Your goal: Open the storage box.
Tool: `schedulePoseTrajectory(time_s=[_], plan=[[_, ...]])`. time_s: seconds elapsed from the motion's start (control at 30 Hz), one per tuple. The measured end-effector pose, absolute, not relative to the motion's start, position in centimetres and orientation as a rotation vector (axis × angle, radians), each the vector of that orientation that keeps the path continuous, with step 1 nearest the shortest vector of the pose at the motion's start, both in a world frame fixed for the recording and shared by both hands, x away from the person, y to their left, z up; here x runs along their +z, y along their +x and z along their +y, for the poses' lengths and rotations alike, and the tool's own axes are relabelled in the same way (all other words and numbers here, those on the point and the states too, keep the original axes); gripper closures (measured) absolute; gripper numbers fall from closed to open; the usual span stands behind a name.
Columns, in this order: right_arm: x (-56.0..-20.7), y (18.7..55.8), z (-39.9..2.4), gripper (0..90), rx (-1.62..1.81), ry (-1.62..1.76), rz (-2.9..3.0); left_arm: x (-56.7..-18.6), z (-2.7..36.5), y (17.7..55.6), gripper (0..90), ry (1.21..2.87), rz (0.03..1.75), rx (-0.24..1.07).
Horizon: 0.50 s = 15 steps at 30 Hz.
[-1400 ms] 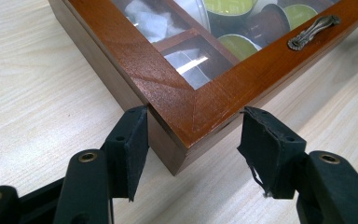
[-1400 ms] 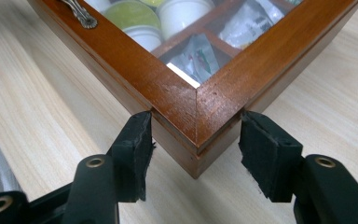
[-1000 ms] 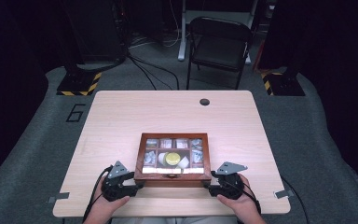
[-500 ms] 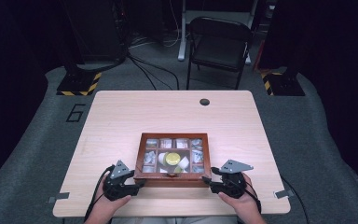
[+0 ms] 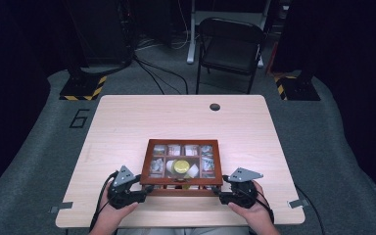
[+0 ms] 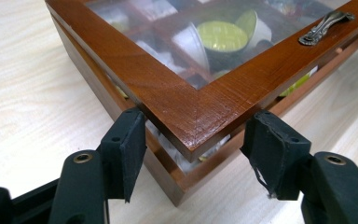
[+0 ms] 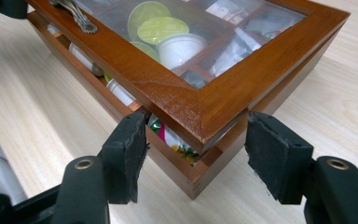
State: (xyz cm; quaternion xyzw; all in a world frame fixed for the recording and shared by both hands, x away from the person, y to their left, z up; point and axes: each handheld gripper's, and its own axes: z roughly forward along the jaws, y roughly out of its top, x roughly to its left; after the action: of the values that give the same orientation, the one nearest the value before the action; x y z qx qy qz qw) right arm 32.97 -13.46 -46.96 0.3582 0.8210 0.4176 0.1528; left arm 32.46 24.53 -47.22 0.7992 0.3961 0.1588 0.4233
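Wooden box [image 5: 182, 187] sits on the tabletop [image 5: 127, 127], near the edge closest to the person, its glass-paned lid [image 6: 186, 100] raised a little off the base so a gap shows along the front. Through the glass we see small compartments with white cups [image 7: 179, 46] and yellow-green discs [image 7: 161, 28]; a metal handle [image 6: 324, 25] is fixed to the lid's front rail.

We note the left hand-held gripper [image 5: 144, 192] at the box's near left corner. In the left gripper view its two pads straddle the lid corner: the left pad just beside the lid's edge, the right pad apart from it. Its jaws have just been opening, lid corner between them, not clamped.

Right hand-held gripper [image 5: 221, 194] stands at the near right corner. In the right gripper view the lid corner lies between its pads, with gaps on both sides; these jaws too have just been opening, moderately wide, nothing gripped.

Wrapped packets [image 7: 168, 133] show through the gap.
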Motion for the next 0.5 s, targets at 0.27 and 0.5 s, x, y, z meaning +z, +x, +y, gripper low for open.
schedulePoseTrajectory(time_s=[0.27, 0.5], plan=[[-45.1, 33.4, -13.5, 37.5, 1.232, 1.013, 2.265, -45.3, 24.5, 33.5, 33.9, 1.949, 1.023, 0.405], [-43.4, 34.5, -13.5, 36.7, 1.276, 1.040, 2.224, -43.4, 24.7, 34.5, 33.9, 1.911, 0.997, 0.455]])
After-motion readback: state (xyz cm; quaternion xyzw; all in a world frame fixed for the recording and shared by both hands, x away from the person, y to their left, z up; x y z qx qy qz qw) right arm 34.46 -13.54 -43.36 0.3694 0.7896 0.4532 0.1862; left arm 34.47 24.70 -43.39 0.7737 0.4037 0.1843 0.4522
